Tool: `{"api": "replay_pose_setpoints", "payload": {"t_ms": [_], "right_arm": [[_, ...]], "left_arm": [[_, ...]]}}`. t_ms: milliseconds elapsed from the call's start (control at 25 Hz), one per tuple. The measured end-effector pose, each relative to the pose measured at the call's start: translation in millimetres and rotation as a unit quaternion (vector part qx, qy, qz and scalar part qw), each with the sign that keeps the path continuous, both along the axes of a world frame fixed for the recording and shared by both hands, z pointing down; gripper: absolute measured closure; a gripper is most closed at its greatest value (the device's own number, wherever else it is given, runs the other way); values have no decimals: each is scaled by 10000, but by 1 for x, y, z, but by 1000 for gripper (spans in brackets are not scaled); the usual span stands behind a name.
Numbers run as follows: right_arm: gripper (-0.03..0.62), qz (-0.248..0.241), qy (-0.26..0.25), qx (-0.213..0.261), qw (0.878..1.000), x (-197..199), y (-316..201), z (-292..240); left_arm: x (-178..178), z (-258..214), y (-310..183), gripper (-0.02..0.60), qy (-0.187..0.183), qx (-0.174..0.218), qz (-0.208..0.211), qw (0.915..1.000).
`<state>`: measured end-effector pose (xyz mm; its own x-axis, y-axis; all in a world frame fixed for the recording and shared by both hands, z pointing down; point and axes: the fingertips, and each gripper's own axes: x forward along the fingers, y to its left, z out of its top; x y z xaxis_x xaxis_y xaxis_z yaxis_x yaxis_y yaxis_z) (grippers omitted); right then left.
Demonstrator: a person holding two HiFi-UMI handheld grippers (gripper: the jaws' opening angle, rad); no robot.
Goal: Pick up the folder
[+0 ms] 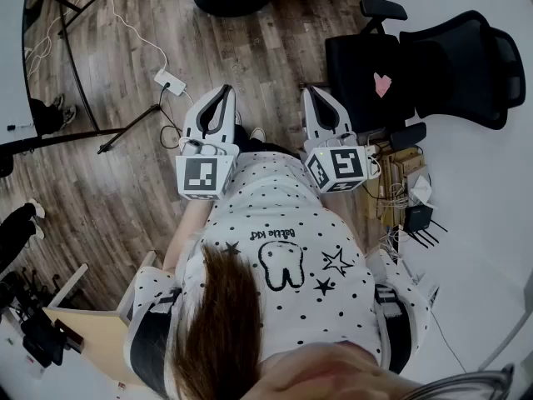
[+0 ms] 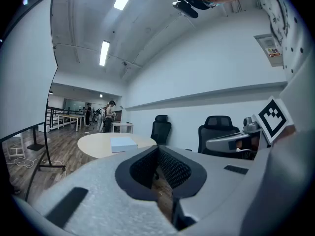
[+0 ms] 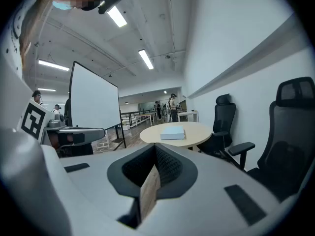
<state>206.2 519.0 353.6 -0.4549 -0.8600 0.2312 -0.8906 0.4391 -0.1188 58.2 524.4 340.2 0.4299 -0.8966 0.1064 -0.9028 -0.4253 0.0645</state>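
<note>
I kept the left gripper (image 1: 223, 92) and the right gripper (image 1: 316, 92) with jaws pressed together, both empty. The pale folder (image 3: 173, 132) lay flat on the round table (image 3: 204, 129), well apart from the 2 grippers: at 11 o'clock from the left tips, at 1 o'clock from the right tips, each in its own gripper view.

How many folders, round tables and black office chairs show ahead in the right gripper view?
Light blue folder: 1
Round table: 1
Black office chairs: 2
Total: 4
</note>
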Motion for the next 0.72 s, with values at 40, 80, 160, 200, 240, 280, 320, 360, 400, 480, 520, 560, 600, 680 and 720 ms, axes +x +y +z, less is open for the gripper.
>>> {"api": "replay_pose_setpoints", "payload": {"t_ms": [40, 80, 160, 200, 240, 280, 320, 360, 400, 480, 520, 560, 600, 680, 720], "right_arm": [[588, -4, -1, 1, 10000, 0, 1, 0], [588, -7, -3, 2, 10000, 0, 2, 0], [588, -10, -2, 1, 10000, 0, 4, 0], [588, -12, 8, 0, 10000, 0, 6, 0], [588, -16, 19, 1, 10000, 1, 7, 1], [588, -20, 26, 3, 10000, 1, 8, 1], [588, -25, 31, 9, 10000, 1, 8, 1], [588, -31, 33, 18, 10000, 1, 9, 0], [588, -37, 32, 29, 10000, 1, 10, -1], [588, -50, 36, 50, 10000, 1, 11, -2], [588, -59, 45, 58, 10000, 1, 11, -2], [588, -73, 55, 64, 9999, 0, 12, -2], [588, -87, 61, 68, 9999, 0, 12, -2], [588, -108, 61, 73, 9999, 0, 13, -2], [588, -114, 64, 73, 9999, 0, 14, -2]], "left_arm": [[0, 0, 1, 558, 0, 2, -8, 10000], [0, -1, 2, 558, 1, 4, -15, 10000], [0, -1, 4, 558, 11, 10, -21, 10000], [0, -1, 4, 558, 20, 13, -20, 10000], [0, -1, 5, 558, 30, 16, -21, 10000], [0, -2, 6, 558, 42, 20, -25, 10000], [-1, -3, 6, 558, 54, 30, -33, 10000], [-1, -4, 7, 558, 62, 43, -40, 10000], [-1, -5, 7, 558, 65, 57, -45, 10000], [0, -6, 8, 558, 71, 81, -46, 9999], [0, -6, 9, 558, 81, 91, -49, 9999], [0, -6, 9, 558, 90, 97, -55, 9999], [-1, -6, 10, 558, 95, 103, -64, 9999], [0, -6, 11, 558, 100, 116, -79, 9999], [0, -5, 11, 558, 94, 122, -77, 9999]]}}
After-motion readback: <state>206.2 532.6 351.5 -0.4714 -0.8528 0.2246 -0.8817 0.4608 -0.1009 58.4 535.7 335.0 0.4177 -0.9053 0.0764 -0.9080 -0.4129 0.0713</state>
